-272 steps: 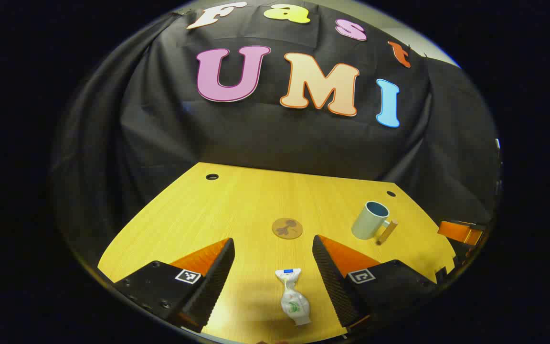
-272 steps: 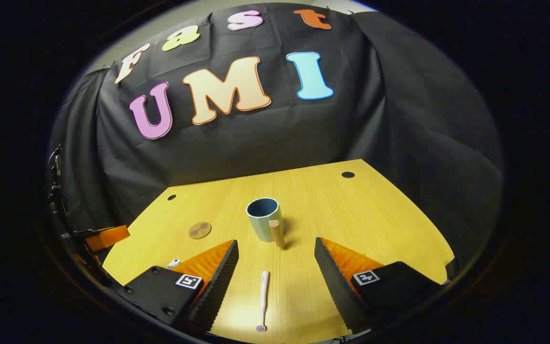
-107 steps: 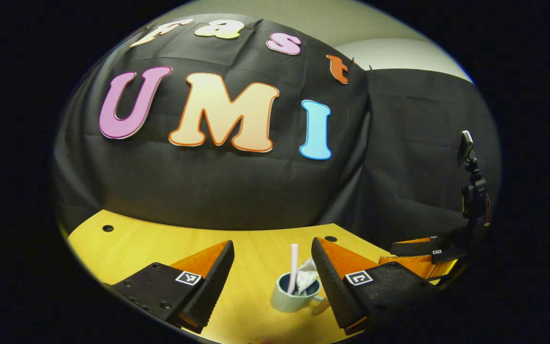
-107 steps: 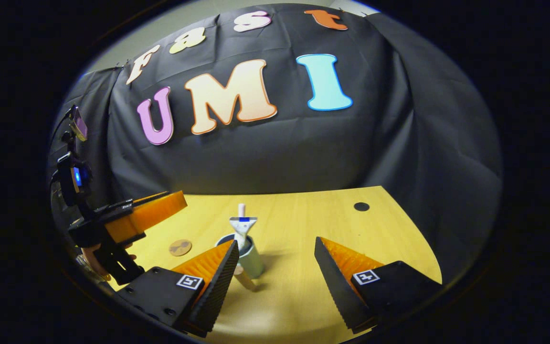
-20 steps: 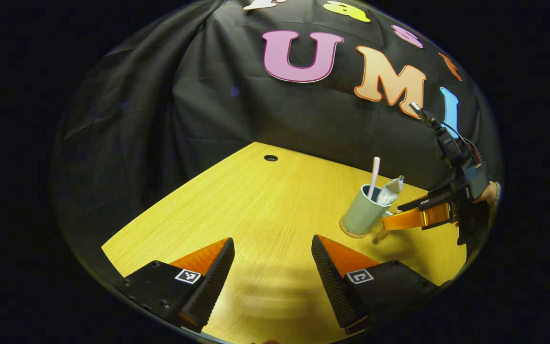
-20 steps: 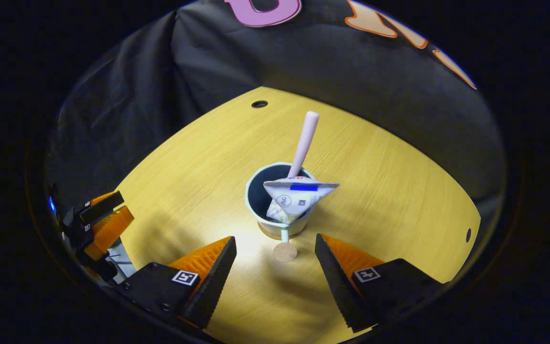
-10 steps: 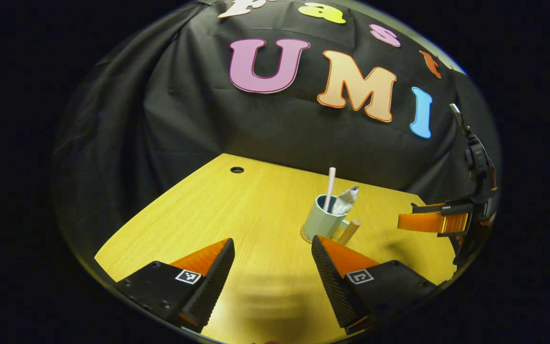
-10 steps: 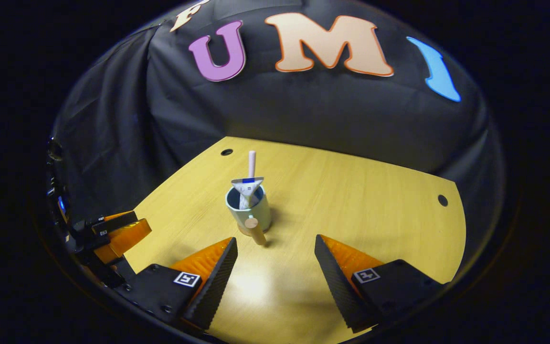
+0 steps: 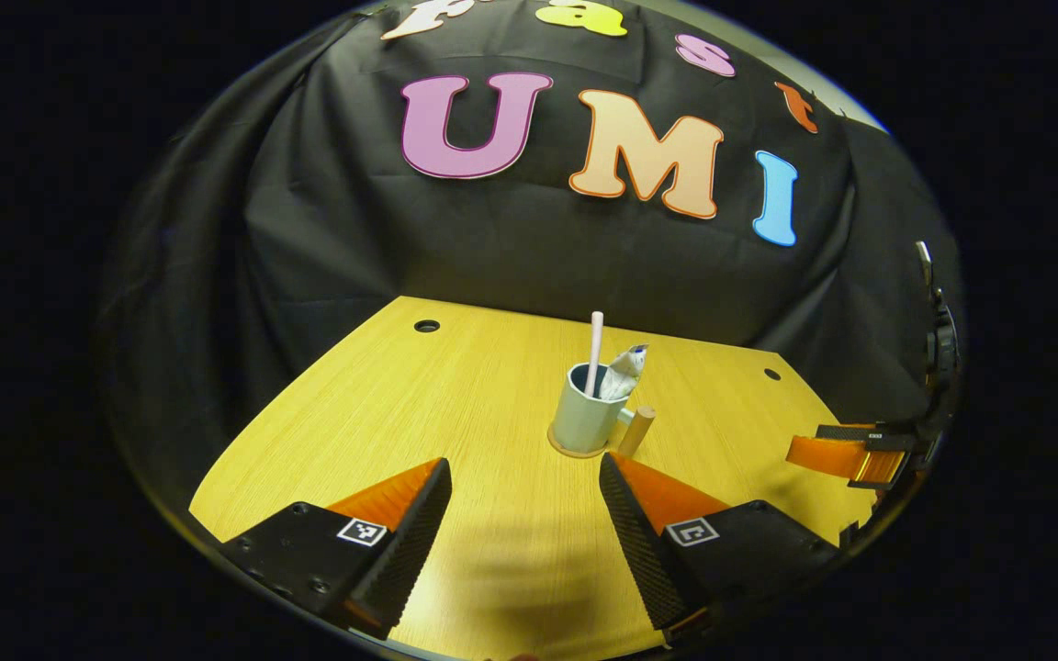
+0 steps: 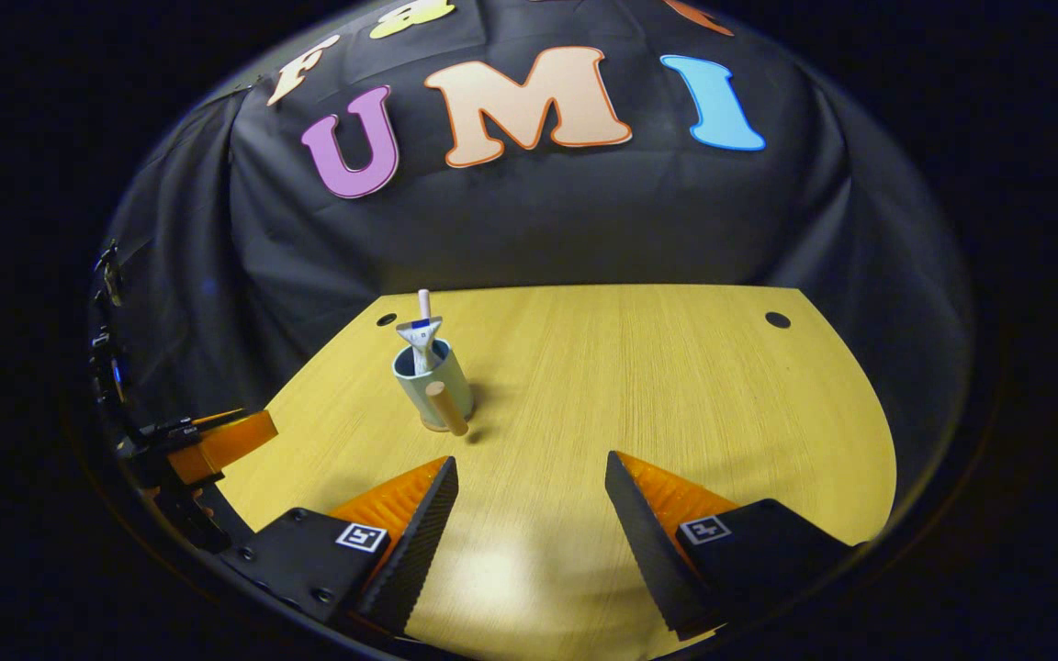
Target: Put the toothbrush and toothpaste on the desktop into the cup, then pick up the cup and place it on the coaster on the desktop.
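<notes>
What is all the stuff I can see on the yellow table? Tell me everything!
Cup: one, pale green with a dark blue inside and a round wooden handle, standing upright near the middle of the table.
Toothbrush: one, pale pink-white, standing in the cup.
Toothpaste: one, white tube with a blue stripe, in the cup beside the toothbrush.
Coaster: one, brown, under the cup; just its edge peeks out.
Table: one, yellow wood, with small dark holes near the back corners.
Left tool: one, orange and black, open, holding nothing.
Right tool: one, orange and black, open, holding nothing.
</notes>
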Demonstrator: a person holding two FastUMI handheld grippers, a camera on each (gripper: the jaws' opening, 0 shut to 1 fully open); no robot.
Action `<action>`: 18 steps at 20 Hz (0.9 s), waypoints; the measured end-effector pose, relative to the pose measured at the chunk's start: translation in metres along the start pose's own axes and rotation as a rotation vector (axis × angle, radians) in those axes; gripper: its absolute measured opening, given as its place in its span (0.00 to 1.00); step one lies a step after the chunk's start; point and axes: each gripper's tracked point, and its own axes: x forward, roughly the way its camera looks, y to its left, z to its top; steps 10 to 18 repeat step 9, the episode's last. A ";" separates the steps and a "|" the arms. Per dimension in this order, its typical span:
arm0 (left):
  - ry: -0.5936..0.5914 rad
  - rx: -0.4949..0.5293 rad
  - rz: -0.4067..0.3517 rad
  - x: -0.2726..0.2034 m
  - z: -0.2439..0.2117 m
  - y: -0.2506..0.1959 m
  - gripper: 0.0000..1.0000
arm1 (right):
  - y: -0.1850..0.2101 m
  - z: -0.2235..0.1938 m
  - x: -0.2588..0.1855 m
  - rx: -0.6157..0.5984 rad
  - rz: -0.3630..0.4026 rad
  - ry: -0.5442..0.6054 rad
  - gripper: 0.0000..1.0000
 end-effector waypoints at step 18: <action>0.030 0.007 -0.063 0.016 -0.001 -0.014 0.94 | -0.024 0.002 -0.008 0.042 -0.066 -0.009 0.99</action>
